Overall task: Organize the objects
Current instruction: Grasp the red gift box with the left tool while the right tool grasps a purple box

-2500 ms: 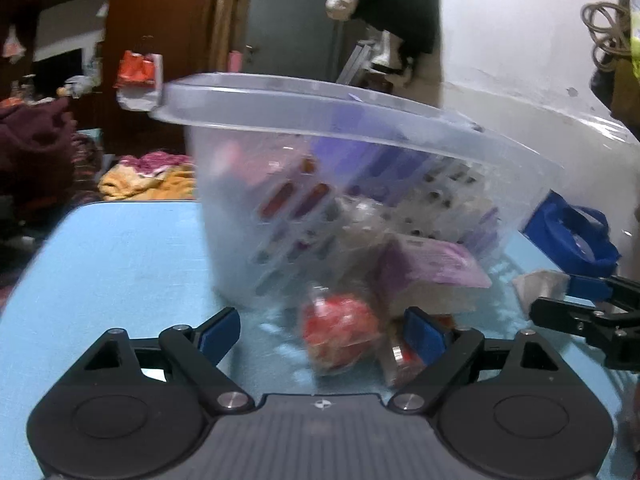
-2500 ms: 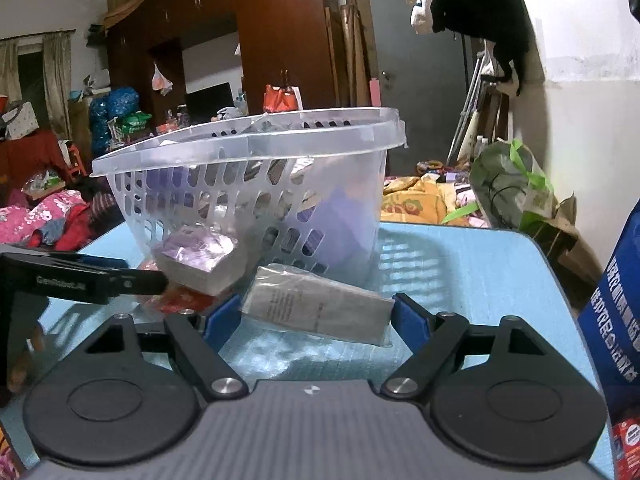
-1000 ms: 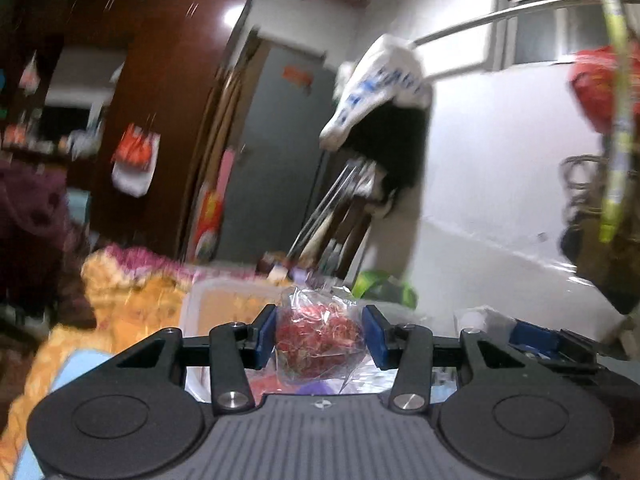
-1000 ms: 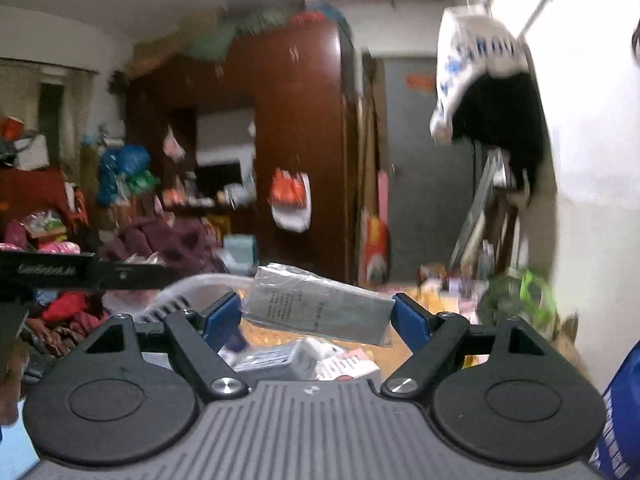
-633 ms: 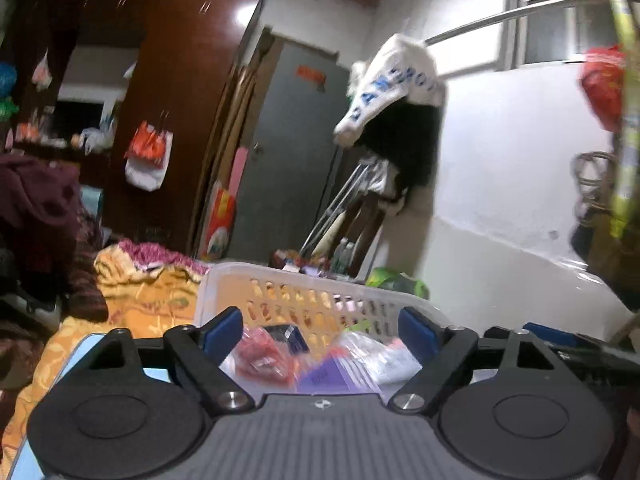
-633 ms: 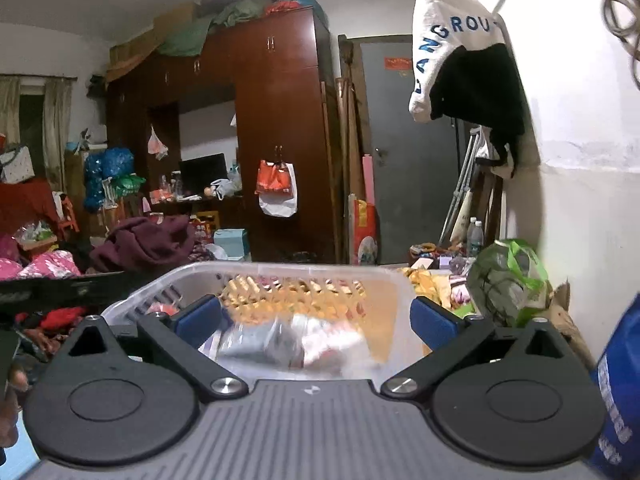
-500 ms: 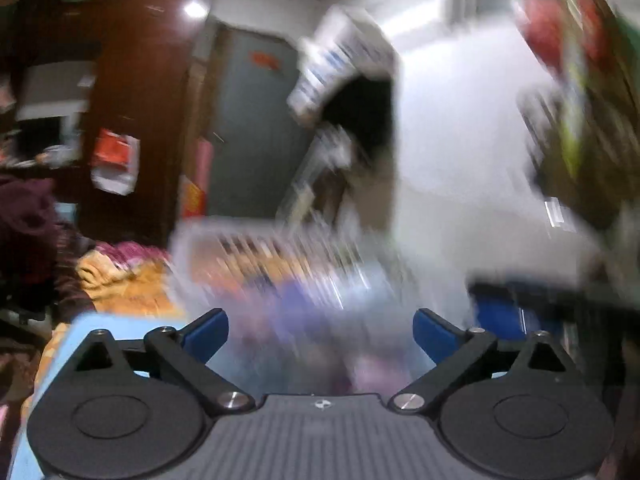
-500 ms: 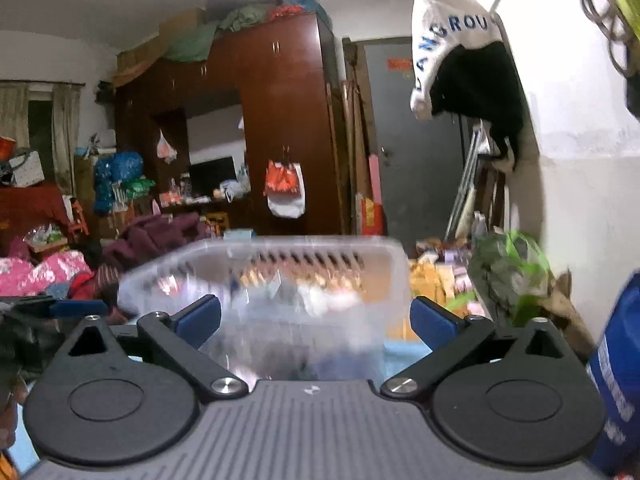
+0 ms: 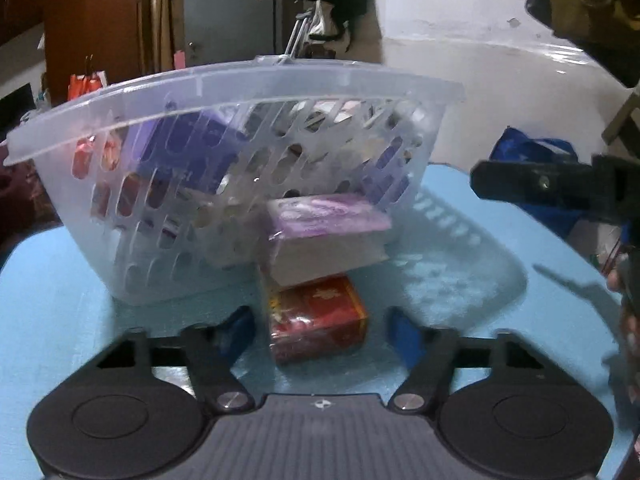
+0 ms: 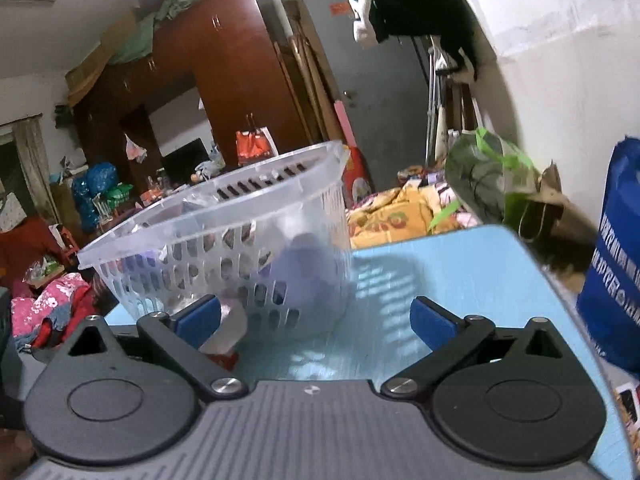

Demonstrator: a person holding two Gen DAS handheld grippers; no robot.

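A clear slotted plastic basket (image 9: 240, 120) stands on the light blue table (image 9: 48, 288), holding purple and red packets. Against its near side a purple-topped pack (image 9: 324, 236) rests on a red box (image 9: 316, 320). My left gripper (image 9: 320, 328) is open, low over the table, with the red box between its blue fingertips but not gripped. My right gripper (image 10: 316, 314) is open and empty, close to the basket (image 10: 224, 248) on its right side. The right gripper also shows at the right edge of the left wrist view (image 9: 560, 188).
A blue bag (image 10: 616, 256) stands at the table's right edge. A green plastic bag (image 10: 488, 176) and yellow bedding (image 10: 400, 216) lie beyond the far edge. A brown wardrobe (image 10: 224, 92) and a grey door (image 10: 380, 80) stand behind.
Both grippers rose above the basket, opened and let the red-wrapped item and the grey packet fall in. Both have since come down to table level beside the basket.
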